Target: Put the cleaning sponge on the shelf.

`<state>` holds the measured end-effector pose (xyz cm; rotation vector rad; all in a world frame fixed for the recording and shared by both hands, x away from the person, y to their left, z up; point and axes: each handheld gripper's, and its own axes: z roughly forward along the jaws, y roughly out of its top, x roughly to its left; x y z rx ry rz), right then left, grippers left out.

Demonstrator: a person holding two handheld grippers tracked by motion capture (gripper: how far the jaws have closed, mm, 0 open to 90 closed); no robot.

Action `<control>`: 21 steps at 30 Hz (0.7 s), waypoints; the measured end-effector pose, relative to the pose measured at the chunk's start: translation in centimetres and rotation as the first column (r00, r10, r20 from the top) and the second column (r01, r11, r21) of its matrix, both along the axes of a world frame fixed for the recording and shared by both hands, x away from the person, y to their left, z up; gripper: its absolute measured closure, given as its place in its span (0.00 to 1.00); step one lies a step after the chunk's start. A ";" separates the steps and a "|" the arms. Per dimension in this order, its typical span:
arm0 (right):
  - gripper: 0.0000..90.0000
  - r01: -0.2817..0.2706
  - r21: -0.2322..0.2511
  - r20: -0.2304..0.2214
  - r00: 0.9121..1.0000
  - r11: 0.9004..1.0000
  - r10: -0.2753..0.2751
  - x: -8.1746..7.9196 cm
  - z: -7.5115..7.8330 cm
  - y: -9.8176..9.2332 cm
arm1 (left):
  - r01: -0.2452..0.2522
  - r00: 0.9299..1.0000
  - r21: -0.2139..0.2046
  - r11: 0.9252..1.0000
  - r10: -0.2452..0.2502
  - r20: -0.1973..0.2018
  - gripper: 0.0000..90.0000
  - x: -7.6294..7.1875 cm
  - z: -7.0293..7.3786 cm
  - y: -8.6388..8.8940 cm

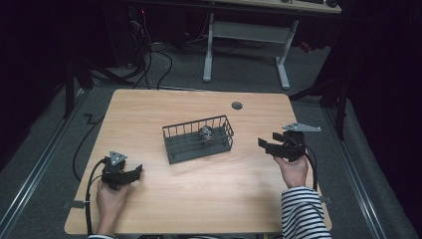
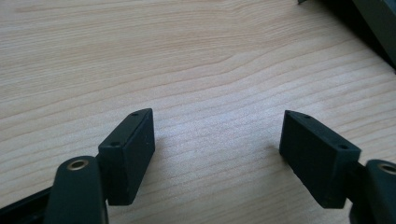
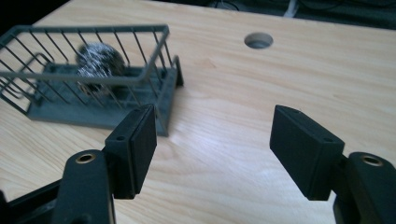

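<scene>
A dark grey wire basket (image 1: pixel 174 132) (image 3: pixel 154 51) stands at the middle of the wooden table (image 1: pixel 199 194). Inside it, toward its right end, lies a silvery steel-wool scourer (image 1: pixel 206 133) (image 3: pixel 99 59). My right gripper (image 1: pixel 268 143) (image 3: pixel 212 140) hovers to the right of the basket, pointing left at it, jaws open with nothing between them. My left gripper (image 1: pixel 135 173) (image 2: pixel 217 144) rests low over the table near the front left, jaws wide open over bare wood, well apart from the basket.
A round cable hole (image 1: pixel 237 105) (image 3: pixel 258 40) sits near the table's far edge. A corner of the basket (image 2: pixel 373 23) shows at the top right of the left gripper view. A white desk frame (image 1: pixel 246 45) and cables lie on the floor behind.
</scene>
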<state>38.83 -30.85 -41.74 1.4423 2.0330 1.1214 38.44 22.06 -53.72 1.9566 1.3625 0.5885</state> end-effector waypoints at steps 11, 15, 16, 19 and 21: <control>0.38 0.030 0.021 -0.036 0.999 0.999 -0.029 -1.2 -2.9 -1.7 | 0.000 1.000 0.000 1.000 0.000 0.000 0.30 0.0 0.0 0.0; 0.39 0.038 0.035 -0.033 0.999 0.999 -0.037 -1.7 -3.8 -1.9 | 0.001 1.000 0.000 1.000 -0.001 0.000 0.30 0.0 0.0 0.0; 0.40 0.040 0.038 -0.034 0.999 0.998 -0.039 -1.8 -4.1 -2.0 | 0.000 1.000 0.000 1.000 0.000 0.000 0.30 0.0 0.0 0.0; 0.40 0.047 0.043 -0.041 0.998 0.998 -0.045 -2.0 -4.8 -2.1 | 0.001 1.000 0.000 1.000 -0.001 0.000 0.30 0.0 0.0 0.0; 0.40 0.051 0.042 -0.046 0.998 0.998 -0.049 -2.1 -5.3 -2.0 | 0.000 1.000 0.000 1.000 0.000 0.000 0.30 0.0 0.0 0.0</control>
